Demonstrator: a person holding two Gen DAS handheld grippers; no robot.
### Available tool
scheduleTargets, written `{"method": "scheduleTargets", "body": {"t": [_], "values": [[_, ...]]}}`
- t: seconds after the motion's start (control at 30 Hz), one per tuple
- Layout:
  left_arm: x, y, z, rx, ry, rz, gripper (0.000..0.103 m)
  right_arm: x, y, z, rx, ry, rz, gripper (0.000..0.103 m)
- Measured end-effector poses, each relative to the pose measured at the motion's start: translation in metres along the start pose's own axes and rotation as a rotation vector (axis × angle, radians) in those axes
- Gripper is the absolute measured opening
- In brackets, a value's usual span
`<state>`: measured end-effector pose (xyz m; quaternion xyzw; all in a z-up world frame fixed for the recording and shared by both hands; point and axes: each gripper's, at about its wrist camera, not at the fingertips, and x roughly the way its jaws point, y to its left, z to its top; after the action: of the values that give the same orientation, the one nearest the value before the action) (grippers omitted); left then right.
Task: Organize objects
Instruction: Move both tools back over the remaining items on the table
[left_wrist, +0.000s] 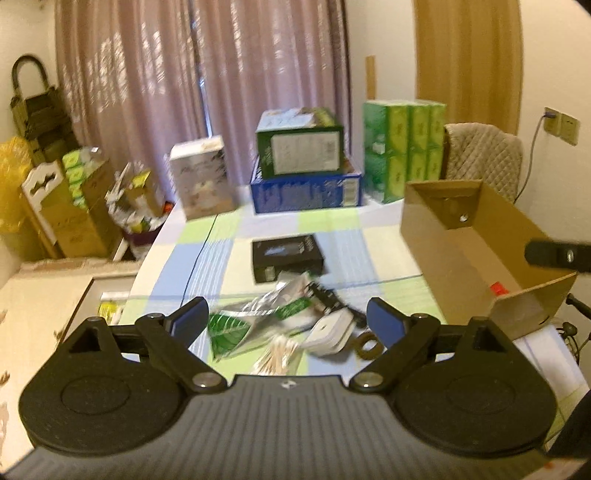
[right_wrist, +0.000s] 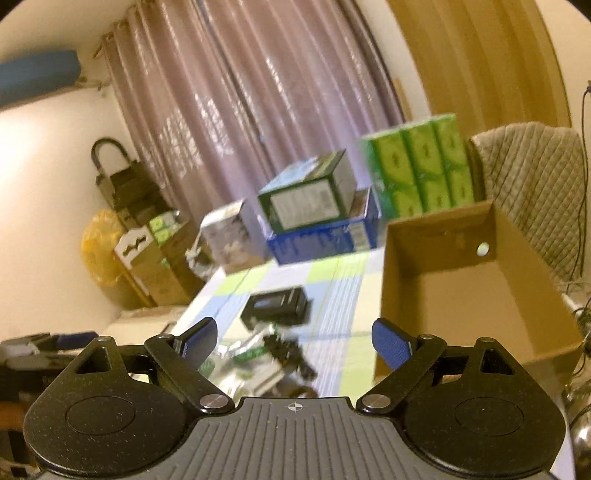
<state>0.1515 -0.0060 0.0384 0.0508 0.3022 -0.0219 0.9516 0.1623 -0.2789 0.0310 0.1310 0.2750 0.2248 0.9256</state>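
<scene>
Meanwhile, both the left gripper (left_wrist: 286, 319) and right gripper (right_wrist: 293, 341) hovered with fingers wide and empty above a clutter of small items (left_wrist: 295, 317) on the table (left_wrist: 369, 236), beside a cardboard box (right_wrist: 461, 295).

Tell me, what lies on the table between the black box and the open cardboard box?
Nothing: in the left wrist view, only bare checked tablecloth shows between the black box and the cardboard box.

We note a black box (left_wrist: 287, 258) lying flat mid-counter. Nearer us a loose heap: foil leaf-print packet (left_wrist: 255, 317), white device (left_wrist: 330, 331), cotton swabs (left_wrist: 275, 357), possibly a tape roll (left_wrist: 369, 345). Open cardboard box (left_wrist: 469, 254) stands right.
</scene>
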Motion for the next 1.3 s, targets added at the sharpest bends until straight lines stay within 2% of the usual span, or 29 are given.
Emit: {"method": "scheduleTargets", "body": {"t": [0.23, 0.43, 0.57, 0.77, 1.03, 1.3], "values": [[0.007, 0.032, -0.034, -0.060, 0.045, 0.036, 0.090, 0.034, 0.011, -0.047, -0.021, 0.118, 0.006, 0.088], [0.013, 0.043, -0.055, -0.056, 0.078, 0.021, 0.090, 0.045, 0.020, -0.072, -0.024, 0.133, -0.014, 0.088], [0.017, 0.047, -0.060, -0.030, 0.088, -0.002, 0.091, 0.043, 0.030, -0.078, -0.042, 0.146, -0.028, 0.088], [0.033, 0.046, -0.057, -0.041, 0.082, -0.036, 0.091, 0.048, 0.035, -0.085, -0.093, 0.146, -0.041, 0.088], [0.071, 0.042, -0.057, -0.001, 0.104, -0.073, 0.091, 0.068, 0.028, -0.087, -0.137, 0.162, -0.074, 0.088], [0.111, 0.043, -0.067, -0.021, 0.152, -0.105, 0.091, 0.096, 0.017, -0.098, -0.157, 0.214, -0.078, 0.088]]}}
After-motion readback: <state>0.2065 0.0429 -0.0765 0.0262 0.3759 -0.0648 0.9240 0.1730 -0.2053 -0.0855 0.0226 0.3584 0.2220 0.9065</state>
